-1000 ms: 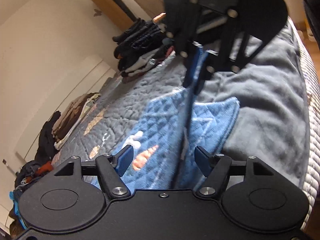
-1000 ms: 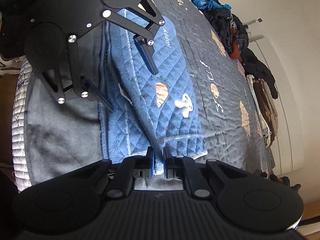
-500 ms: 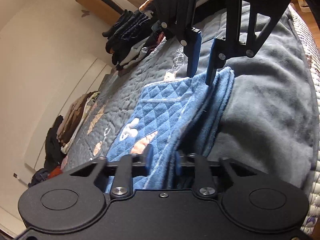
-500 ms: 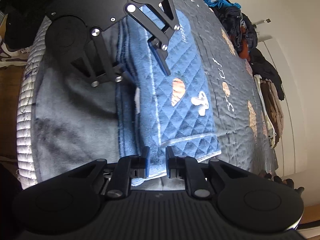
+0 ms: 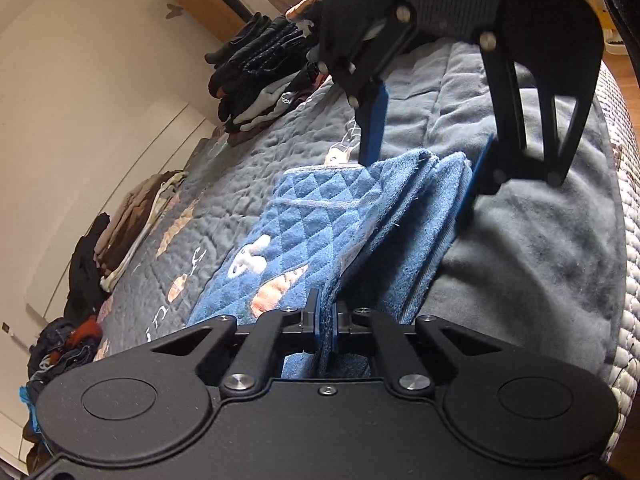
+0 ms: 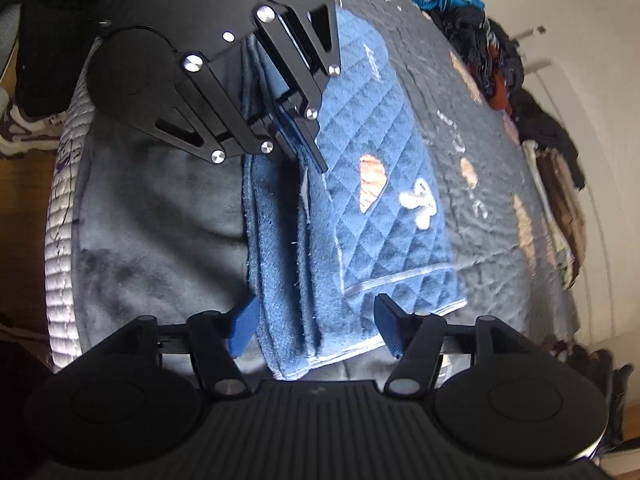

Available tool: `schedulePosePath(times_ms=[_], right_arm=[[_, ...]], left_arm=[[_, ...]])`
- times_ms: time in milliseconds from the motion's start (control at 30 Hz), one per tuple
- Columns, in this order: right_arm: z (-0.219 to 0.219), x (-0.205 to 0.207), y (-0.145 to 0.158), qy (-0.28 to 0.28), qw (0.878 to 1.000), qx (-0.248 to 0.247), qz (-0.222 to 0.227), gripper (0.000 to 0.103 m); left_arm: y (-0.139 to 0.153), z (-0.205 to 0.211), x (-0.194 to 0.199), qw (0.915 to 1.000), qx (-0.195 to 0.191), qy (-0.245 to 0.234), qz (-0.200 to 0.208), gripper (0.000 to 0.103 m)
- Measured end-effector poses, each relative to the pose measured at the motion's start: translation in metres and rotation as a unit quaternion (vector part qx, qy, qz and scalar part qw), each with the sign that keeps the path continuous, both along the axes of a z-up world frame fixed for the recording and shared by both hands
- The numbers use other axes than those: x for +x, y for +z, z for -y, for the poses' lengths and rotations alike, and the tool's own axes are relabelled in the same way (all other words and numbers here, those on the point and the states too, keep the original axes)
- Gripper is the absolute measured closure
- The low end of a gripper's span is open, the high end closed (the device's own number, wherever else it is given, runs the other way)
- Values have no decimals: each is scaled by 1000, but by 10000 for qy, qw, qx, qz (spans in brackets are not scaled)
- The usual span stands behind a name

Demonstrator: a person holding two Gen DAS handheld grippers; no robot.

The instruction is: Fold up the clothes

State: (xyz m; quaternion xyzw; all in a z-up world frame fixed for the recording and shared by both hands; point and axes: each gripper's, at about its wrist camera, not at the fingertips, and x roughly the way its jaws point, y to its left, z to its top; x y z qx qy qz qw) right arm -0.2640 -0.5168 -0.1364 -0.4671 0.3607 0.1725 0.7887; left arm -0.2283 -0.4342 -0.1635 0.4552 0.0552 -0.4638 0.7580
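Note:
A blue quilted cloth with orange and white motifs lies folded lengthwise on the bed, its plain terry layers stacked along one side. My left gripper is shut on the raised fold at the cloth's near end; the right wrist view shows it pinching that fold from above. My right gripper is open and straddles the other end of the cloth, with one finger on each side and neither touching it. In the left wrist view the right gripper hangs open over the far corner.
The cloth rests partly on a grey fleece blanket and partly on a dark quilted bedspread. A stack of dark folded clothes, a brown and beige pile and a loose heap line the wall side. The bed's white edge is close.
My left gripper went from open to shut on the cloth's fold. My right gripper, shut on the cloth's end a second ago, has opened and let go. The cloth now lies flatter.

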Motion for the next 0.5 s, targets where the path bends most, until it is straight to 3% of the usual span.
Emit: schedulePosePath(times_ms=[500], right_arm=[[6,14,20,-178,9992,304,-165,37]], left_arm=[[2,3,4,9999,12,34,-138,98]])
